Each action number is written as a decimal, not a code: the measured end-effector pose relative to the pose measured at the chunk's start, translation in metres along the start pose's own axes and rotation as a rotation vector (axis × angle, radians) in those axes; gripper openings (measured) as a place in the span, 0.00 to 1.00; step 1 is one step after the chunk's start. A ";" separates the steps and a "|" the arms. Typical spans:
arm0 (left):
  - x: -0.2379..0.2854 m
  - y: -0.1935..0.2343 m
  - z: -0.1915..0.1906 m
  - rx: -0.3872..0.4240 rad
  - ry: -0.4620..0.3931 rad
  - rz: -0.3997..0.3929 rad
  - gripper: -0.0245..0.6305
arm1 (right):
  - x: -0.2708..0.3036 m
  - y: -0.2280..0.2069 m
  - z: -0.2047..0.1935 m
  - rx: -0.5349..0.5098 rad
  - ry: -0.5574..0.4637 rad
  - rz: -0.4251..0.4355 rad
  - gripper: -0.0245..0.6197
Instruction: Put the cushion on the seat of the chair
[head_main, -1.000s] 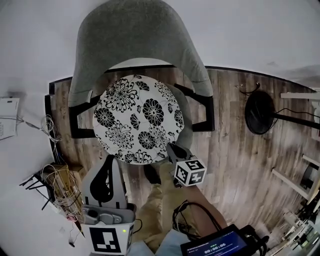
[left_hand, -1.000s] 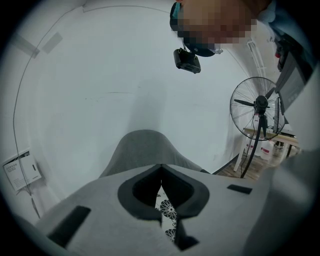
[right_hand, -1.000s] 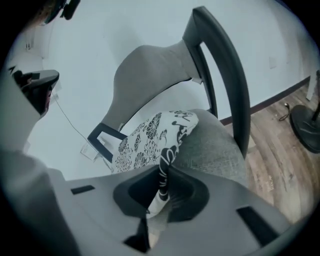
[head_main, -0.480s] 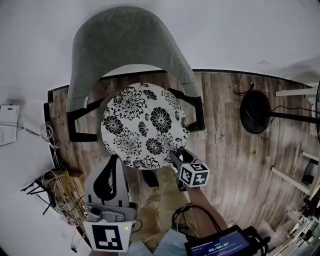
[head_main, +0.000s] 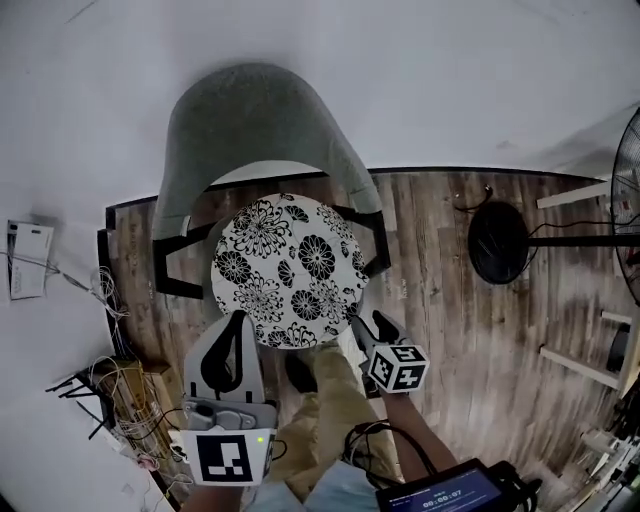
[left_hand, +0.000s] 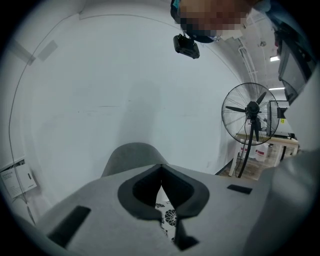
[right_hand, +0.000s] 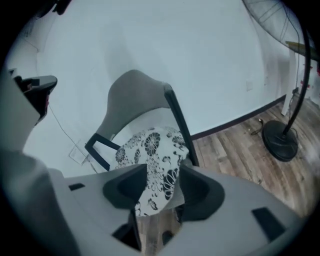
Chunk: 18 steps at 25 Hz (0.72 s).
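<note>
Well, the flowered cushion (head_main: 288, 270) lies flat on the seat of the grey chair (head_main: 250, 120). The right gripper (head_main: 370, 322) is at the cushion's near right edge. Its jaws have just been opening and now stand wide, with that edge showing between them but not pinched. The left gripper (head_main: 233, 320) hangs just off the near left edge, its jaw tips together on nothing.

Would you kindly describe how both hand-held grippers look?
The left hand-held gripper and right hand-held gripper are light grey with dark linings and black-and-white marker cubes; the left has a green light. The right's jaws have just been opening, the cushion showing between them.
</note>
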<state>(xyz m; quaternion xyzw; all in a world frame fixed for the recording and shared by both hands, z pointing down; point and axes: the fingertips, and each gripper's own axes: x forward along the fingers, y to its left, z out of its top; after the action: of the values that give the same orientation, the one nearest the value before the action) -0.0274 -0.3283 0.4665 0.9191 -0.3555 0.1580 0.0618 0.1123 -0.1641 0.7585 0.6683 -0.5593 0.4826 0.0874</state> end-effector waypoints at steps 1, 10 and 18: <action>-0.005 -0.001 0.003 -0.004 0.005 0.002 0.05 | -0.008 0.011 0.012 -0.027 -0.016 0.005 0.34; -0.057 0.016 0.075 0.007 -0.093 0.071 0.05 | -0.112 0.183 0.160 -0.333 -0.343 0.165 0.11; -0.117 0.032 0.148 0.044 -0.235 0.137 0.05 | -0.223 0.310 0.232 -0.573 -0.621 0.216 0.05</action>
<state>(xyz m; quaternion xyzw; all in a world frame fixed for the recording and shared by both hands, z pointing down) -0.0939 -0.3110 0.2877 0.9060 -0.4188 0.0608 -0.0113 0.0018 -0.2798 0.3411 0.6683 -0.7370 0.0903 0.0458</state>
